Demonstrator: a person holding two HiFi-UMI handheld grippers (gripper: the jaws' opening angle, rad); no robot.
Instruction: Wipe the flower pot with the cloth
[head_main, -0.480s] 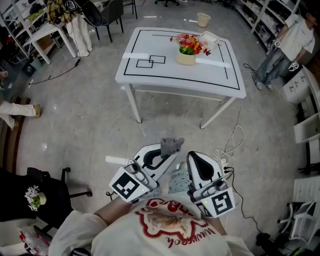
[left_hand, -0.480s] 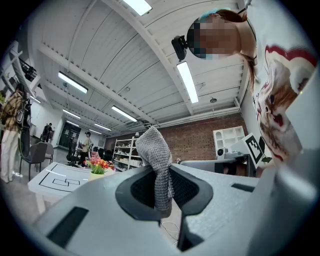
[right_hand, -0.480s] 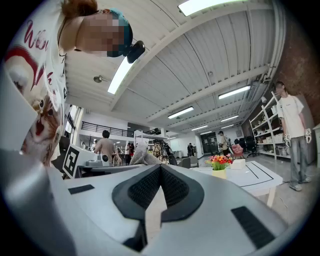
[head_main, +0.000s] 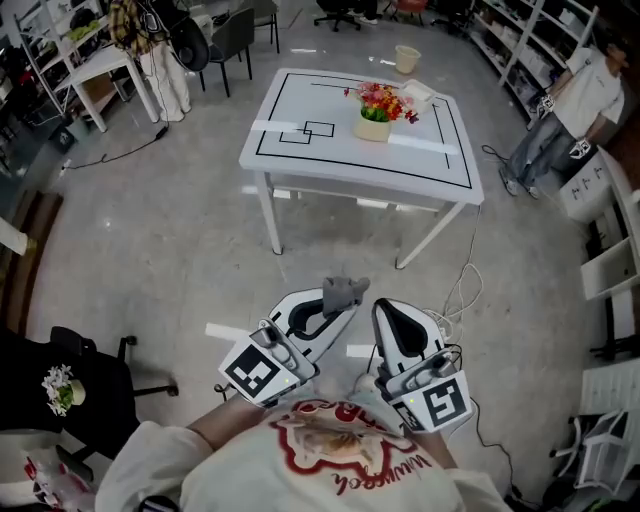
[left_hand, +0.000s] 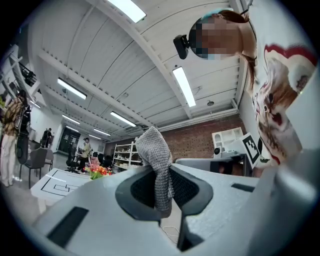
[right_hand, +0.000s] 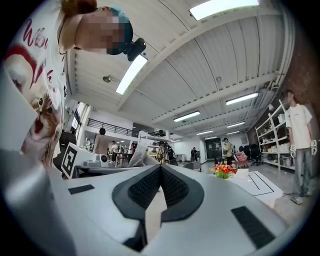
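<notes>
Flower pot (head_main: 372, 128) stands upright well ahead of both my tools, mouth up and filled with red and yellow flowers (head_main: 381, 99), on the far half of a white surface (head_main: 300, 160) marked with black lines. A white object (head_main: 420, 93) I cannot identify lies just behind the pot. Grey floor (head_main: 180, 250) lies between my tools and the surface, with a white cable (head_main: 462, 290) looping on it ahead of my right tool (head_main: 384, 308). Further off, beyond the surface, sits a pale bucket (head_main: 406, 59); a person (head_main: 585, 95) stands far off to the right, and a black chair (head_main: 95, 365) is near my left tool (head_main: 338, 303) on its outer side. That left tool is clenched on the grey knitted cloth (left_hand: 156, 167), whose long axis runs up along the jaw line, its free end poking out past the tips toward the surface. My right tool, close beside the left, has its jaws pressed together on nothing.
</notes>
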